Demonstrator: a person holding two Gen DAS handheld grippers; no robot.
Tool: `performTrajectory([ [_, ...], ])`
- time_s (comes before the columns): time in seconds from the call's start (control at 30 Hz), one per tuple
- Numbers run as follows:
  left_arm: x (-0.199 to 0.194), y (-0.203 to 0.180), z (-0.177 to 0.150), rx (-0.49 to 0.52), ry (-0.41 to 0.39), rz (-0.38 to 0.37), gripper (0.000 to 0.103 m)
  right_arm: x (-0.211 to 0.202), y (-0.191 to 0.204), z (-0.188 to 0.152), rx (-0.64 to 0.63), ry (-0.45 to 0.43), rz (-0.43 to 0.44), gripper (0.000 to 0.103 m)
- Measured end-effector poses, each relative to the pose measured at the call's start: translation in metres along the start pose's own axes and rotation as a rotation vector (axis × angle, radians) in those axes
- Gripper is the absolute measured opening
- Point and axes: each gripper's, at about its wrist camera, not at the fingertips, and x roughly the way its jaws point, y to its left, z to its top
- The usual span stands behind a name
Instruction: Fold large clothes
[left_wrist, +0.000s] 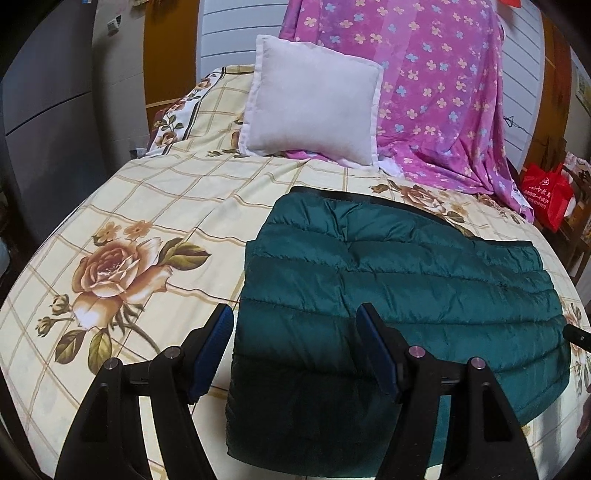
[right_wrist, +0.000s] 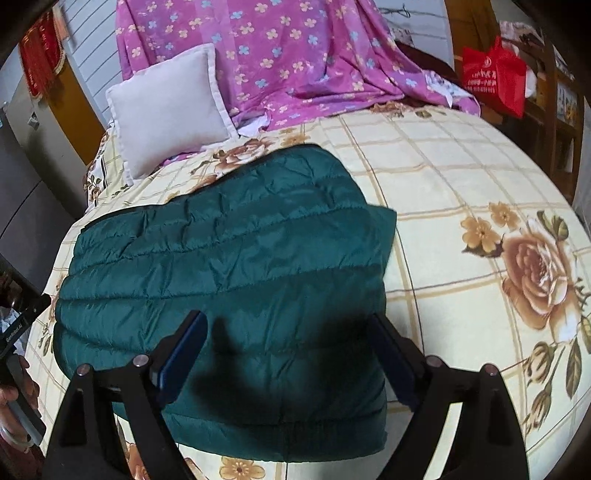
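Dark green quilted jacket (left_wrist: 424, 280) lies folded flat on the bed (left_wrist: 155, 206), w/ its near edge close to the bed's front edge; the rose-print checked sheet is bare on both sides of it. Left gripper (left_wrist: 295, 328) hangs over the jacket's left edge near the front, jaws spread wide, nothing between them; one blue pad (left_wrist: 216, 347) sits over the sheet, the other over the fabric. Right gripper (right_wrist: 291, 343) is over the jacket's front-right part, also wide apart & holding nothing, its shadow falling on the quilting. Can't tell if either touches the fabric. Toward the bed's far edge, a pale pillow (left_wrist: 314, 99) leans on a pink floral blanket (left_wrist: 436, 85). A red bag (right_wrist: 495, 77) sits off the far right corner.
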Motion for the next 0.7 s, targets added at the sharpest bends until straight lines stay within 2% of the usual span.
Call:
performTrajectory([
  [0.3,0.015,0.008,-0.003,-0.022,0.024,0.003,0.05,0.007,-0.011,0.005,0.015,0.009,-0.012,0.093],
  [0.7,0.036,0.019,-0.003,-0.062,0.075,-0.029,0.05,0.024,-0.028,0.011,0.058,0.025,-0.024,0.098],
])
